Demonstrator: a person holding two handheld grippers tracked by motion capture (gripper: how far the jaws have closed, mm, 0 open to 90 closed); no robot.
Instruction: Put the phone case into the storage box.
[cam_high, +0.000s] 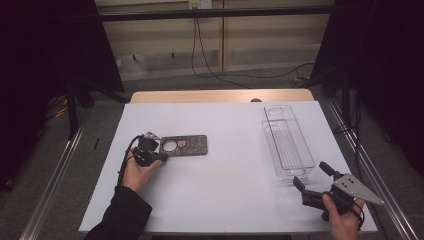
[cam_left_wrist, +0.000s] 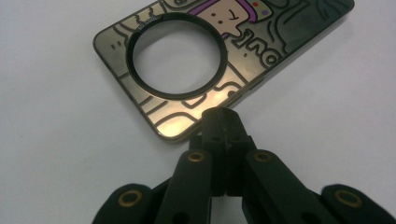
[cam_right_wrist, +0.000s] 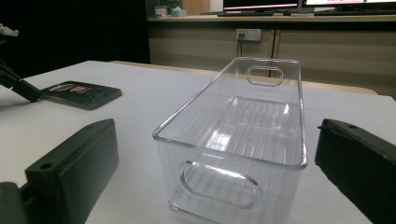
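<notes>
A person at a white desk (cam_high: 225, 165) held a claw in each hand, the work in hand looking like the pickup of a phone case (cam_high: 183, 145) bound, by my guess, for the clear bin (cam_high: 287, 142). The case lay flat on the desk's left half, its round camera hole toward the left claw (cam_high: 159, 150). In the left gripper view that claw (cam_left_wrist: 223, 114) stood fully closed, its tips meeting at the case's (cam_left_wrist: 196, 60) near corner edge; whether they pinched the rim or merely touched it could not be told. The right claw (cam_high: 312, 176) waited wide open at the near end of the bin, well apart from the case, and the right gripper view showed the empty bin (cam_right_wrist: 233, 140) between its two jaws, clear of both. To do the lift well, the left claw would likely need a firm bite on the thin rim, one jaw under the edge and one over it, since a flat, glossy case on a smooth desk can slide away rather than rise. Tilting the corner up first, then carrying the case low and level toward the bin, seemed the safer course, and the right claw could steady the bin if it shifted.
</notes>
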